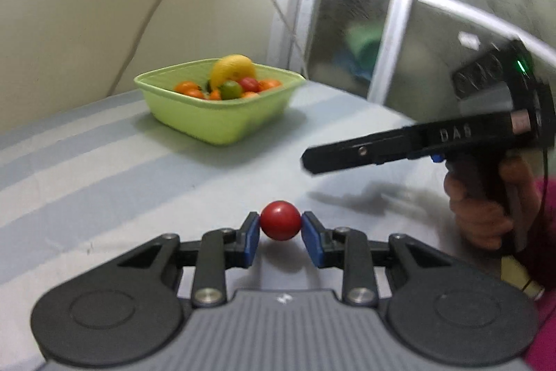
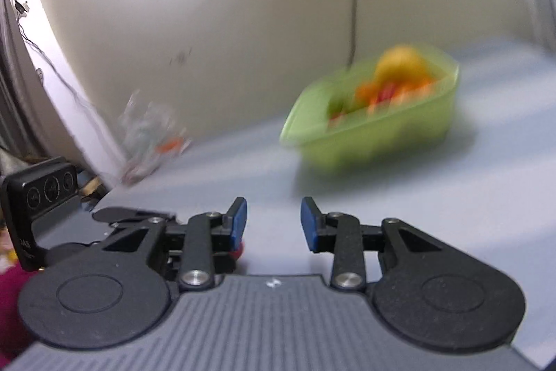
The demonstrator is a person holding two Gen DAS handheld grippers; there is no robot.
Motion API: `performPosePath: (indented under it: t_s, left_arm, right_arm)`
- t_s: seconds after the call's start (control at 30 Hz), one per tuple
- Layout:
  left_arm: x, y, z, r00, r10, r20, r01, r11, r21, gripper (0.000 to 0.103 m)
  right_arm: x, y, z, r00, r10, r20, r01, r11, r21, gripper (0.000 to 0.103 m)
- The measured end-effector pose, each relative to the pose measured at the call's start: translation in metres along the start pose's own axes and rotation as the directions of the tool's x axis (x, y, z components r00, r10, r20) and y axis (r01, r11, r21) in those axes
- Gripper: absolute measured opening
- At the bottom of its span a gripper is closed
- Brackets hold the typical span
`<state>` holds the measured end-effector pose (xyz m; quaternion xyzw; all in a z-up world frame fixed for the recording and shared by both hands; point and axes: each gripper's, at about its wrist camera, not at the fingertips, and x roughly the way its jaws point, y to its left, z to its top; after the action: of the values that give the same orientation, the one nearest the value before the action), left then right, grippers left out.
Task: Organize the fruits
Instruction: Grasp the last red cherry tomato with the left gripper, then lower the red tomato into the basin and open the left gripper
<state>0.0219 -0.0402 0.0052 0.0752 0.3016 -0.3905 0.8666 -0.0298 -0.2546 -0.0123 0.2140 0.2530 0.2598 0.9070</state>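
Note:
My left gripper [image 1: 280, 226] is shut on a small round red fruit [image 1: 280, 220], its blue pads pressing both sides just above the striped grey cloth [image 1: 104, 169]. Farther back stands a light green tub [image 1: 222, 124] holding a banana [image 1: 232, 66], several orange fruits, a red one and a green one. My right gripper [image 2: 274, 219] is open with nothing between its pads. From the left wrist view it reaches in from the right [image 1: 307, 162], held by a hand [image 1: 479, 211]. The tub [image 2: 375, 141] looks blurred in the right wrist view.
A crumpled clear plastic bag [image 2: 149, 131] with something orange inside lies by the wall at the cloth's left edge. A taped cable [image 1: 153, 9] runs down the wall behind the tub. A window frame [image 1: 399, 23] stands at the back right.

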Motion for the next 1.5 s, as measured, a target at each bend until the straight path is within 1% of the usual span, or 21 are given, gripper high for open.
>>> performPosePath:
  t_s: [0.07, 0.1, 0.17, 0.23, 0.33, 0.47, 0.5, 0.53, 0.57, 0.63, 0.8, 0.9, 1.03, 1.17, 1.27, 1.43, 1.5]
  left_arm:
    - [-0.003, -0.015, -0.008, 1.0, 0.024, -0.004, -0.024, 0.998, 0.061, 0.027]
    - [-0.004, -0.02, -0.01, 1.0, 0.025, -0.004, -0.024, 0.997, 0.077, 0.028]
    - [-0.007, -0.028, -0.013, 1.0, 0.027, 0.0, -0.027, 0.995, 0.094, 0.028]
    - [-0.01, -0.034, -0.017, 0.998, 0.06, 0.011, -0.061, 0.99, 0.127, 0.028]
    - [-0.014, -0.045, -0.021, 0.995, 0.095, 0.025, -0.098, 0.98, 0.176, 0.028]
    - [-0.014, -0.057, -0.024, 0.992, 0.122, 0.042, -0.129, 0.961, 0.245, 0.028]
    - [-0.014, -0.059, -0.024, 0.991, 0.124, 0.044, -0.131, 0.959, 0.251, 0.028]
    - [-0.014, -0.059, -0.026, 0.991, 0.126, 0.044, -0.133, 0.958, 0.253, 0.03]
    - [-0.013, -0.059, -0.026, 0.992, 0.124, 0.038, -0.129, 0.959, 0.251, 0.028]
    - [-0.013, -0.058, -0.025, 0.992, 0.121, 0.038, -0.127, 0.961, 0.247, 0.027]
    - [-0.017, -0.058, -0.015, 0.99, 0.126, 0.068, -0.14, 0.95, 0.277, 0.027]
    - [-0.015, -0.058, 0.0, 0.987, 0.132, 0.089, -0.154, 0.935, 0.319, 0.027]
    - [-0.002, -0.054, 0.028, 0.982, 0.146, 0.119, -0.181, 0.911, 0.371, 0.027]
    - [0.022, -0.045, 0.06, 0.978, 0.157, 0.138, -0.2, 0.9, 0.388, 0.028]
    - [0.043, -0.038, 0.083, 0.976, 0.16, 0.145, -0.206, 0.893, 0.401, 0.028]
    - [0.084, -0.024, 0.112, 0.976, 0.171, 0.134, -0.212, 0.886, 0.413, 0.028]
    - [0.095, -0.018, 0.117, 0.976, 0.177, 0.129, -0.215, 0.886, 0.411, 0.029]
  right_arm:
    - [0.001, -0.001, -0.01, 0.997, 0.055, -0.045, -0.051, 0.996, 0.076, 0.038]
    - [0.002, -0.002, -0.014, 0.996, 0.068, -0.058, -0.062, 0.993, 0.102, 0.038]
    - [0.003, 0.0, -0.02, 0.994, 0.074, -0.082, -0.062, 0.989, 0.136, 0.038]
    - [0.003, 0.003, -0.022, 0.991, 0.087, -0.103, -0.071, 0.987, 0.146, 0.038]
    - [0.002, 0.015, -0.023, 0.988, 0.09, -0.124, -0.076, 0.991, 0.114, 0.037]
    - [0.012, 0.027, -0.022, 0.985, 0.034, -0.171, -0.024, 0.998, 0.063, 0.035]
    - [0.016, 0.028, -0.023, 0.982, 0.025, -0.187, -0.015, 0.998, 0.056, 0.03]
    - [0.018, 0.03, -0.025, 0.982, 0.014, -0.189, -0.006, 0.999, 0.042, 0.029]
    - [0.019, 0.034, -0.025, 0.981, 0.005, -0.194, 0.0, 1.0, 0.025, 0.026]
    - [0.017, 0.035, -0.026, 0.98, -0.004, -0.199, 0.007, 1.0, 0.014, 0.026]
    - [0.009, 0.032, -0.022, 0.987, 0.008, -0.159, -0.005, 1.0, 0.023, 0.025]
    - [0.003, 0.031, -0.012, 0.993, 0.009, -0.119, -0.009, 1.0, 0.008, 0.025]
    - [0.001, 0.027, 0.011, 0.998, -0.003, -0.064, 0.001, 0.999, -0.034, 0.026]
    - [0.005, 0.015, 0.04, 1.0, -0.021, -0.006, 0.02, 0.997, -0.073, 0.025]
    - [0.01, -0.002, 0.062, 0.999, -0.034, 0.028, 0.036, 0.996, -0.079, 0.025]
    - [0.025, -0.032, 0.085, 0.996, -0.072, 0.047, 0.075, 0.995, -0.07, 0.026]
    - [0.032, -0.044, 0.092, 0.995, -0.089, 0.049, 0.092, 0.993, -0.07, 0.026]
